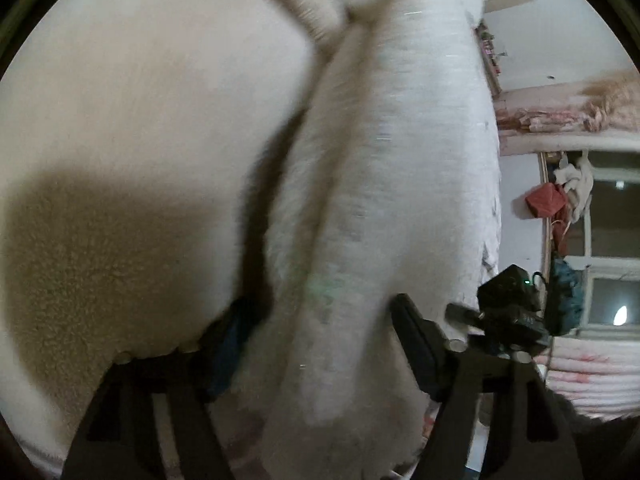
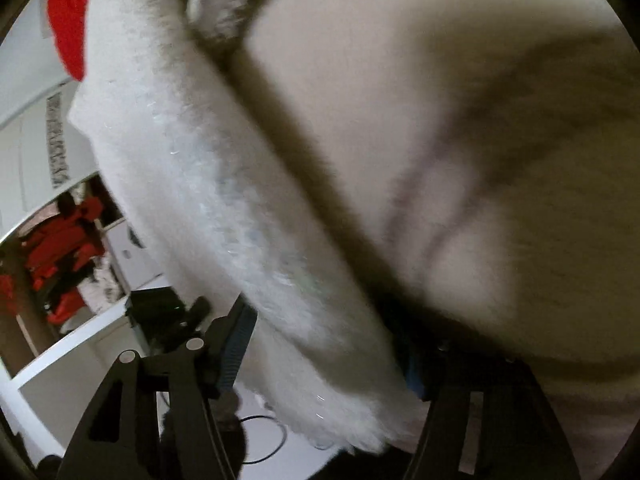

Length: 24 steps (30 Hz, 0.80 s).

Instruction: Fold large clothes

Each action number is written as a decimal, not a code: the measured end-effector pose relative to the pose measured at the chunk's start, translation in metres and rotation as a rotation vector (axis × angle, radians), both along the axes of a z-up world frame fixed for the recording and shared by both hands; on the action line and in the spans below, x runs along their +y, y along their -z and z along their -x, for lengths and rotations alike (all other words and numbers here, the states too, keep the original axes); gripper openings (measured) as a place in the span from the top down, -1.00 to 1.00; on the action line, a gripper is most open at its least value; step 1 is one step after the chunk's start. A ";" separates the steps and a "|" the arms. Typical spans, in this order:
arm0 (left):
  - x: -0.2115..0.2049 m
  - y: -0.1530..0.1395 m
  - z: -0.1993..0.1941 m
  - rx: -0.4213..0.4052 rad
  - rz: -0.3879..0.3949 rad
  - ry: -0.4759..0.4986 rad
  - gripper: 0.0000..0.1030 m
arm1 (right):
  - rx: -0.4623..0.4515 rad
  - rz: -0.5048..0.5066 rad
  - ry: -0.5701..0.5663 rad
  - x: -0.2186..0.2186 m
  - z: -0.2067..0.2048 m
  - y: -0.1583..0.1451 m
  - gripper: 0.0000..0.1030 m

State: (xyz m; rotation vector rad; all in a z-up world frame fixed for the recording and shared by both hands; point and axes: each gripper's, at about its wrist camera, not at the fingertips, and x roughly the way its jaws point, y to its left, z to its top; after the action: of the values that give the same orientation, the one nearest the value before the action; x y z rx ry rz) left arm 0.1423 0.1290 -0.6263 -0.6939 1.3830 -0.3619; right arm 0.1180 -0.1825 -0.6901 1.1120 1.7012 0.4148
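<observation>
Item: one large white fleecy garment (image 1: 380, 184), filling most of both wrist views and hanging as a thick rolled band. In the left wrist view its long axis is running from the top centre of the frame down to the bottom centre, passing straight between the left tongs (image 1: 320, 344); a broad cream panel of the same garment is spreading across the left half. In the right wrist view the band (image 2: 224, 200) is slanting from upper left to lower centre, passing between the right tongs (image 2: 324, 348). Left tongs: narrowly parted and pinching the band, which is filling the gap pad to pad. Right tongs: standing wider, with the fleece lying between them; whether the pads are pressing it cannot be told through the blur. Count: one garment, two tongs, each at the band's lower end, neither plainly nearer. No counter is showing; the background holds a window (image 1: 608, 240) at right.
</observation>
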 end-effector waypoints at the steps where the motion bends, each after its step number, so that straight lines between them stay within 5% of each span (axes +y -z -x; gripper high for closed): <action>1: -0.002 -0.007 0.001 -0.021 0.005 -0.001 0.69 | -0.015 0.003 -0.004 0.005 0.000 -0.004 0.08; 3: -0.007 -0.014 -0.001 -0.021 0.002 -0.024 0.73 | -0.031 -0.017 0.003 0.013 0.004 -0.009 0.40; 7: -0.010 -0.037 0.007 -0.005 0.042 -0.074 0.77 | -0.021 0.018 0.056 0.021 0.013 -0.026 0.66; 11: -0.009 -0.049 0.042 0.054 0.064 -0.018 0.77 | -0.001 0.024 0.028 -0.001 0.047 -0.072 0.69; 15: 0.003 -0.040 0.063 0.162 0.084 -0.040 0.77 | 0.173 -0.058 0.082 -0.023 0.109 -0.087 0.68; 19: -0.001 -0.085 0.023 0.063 0.178 -0.072 0.77 | 0.201 -0.115 0.107 -0.014 0.122 -0.095 0.68; 24: 0.003 -0.132 -0.052 -0.123 0.270 -0.135 0.76 | 0.026 -0.184 0.133 -0.010 0.042 -0.144 0.69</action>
State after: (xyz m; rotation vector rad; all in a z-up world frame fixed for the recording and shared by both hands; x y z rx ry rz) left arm 0.1947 0.1318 -0.4947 -0.9662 1.1754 -0.4817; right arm 0.0760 -0.1920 -0.5457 1.3613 1.6251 0.4816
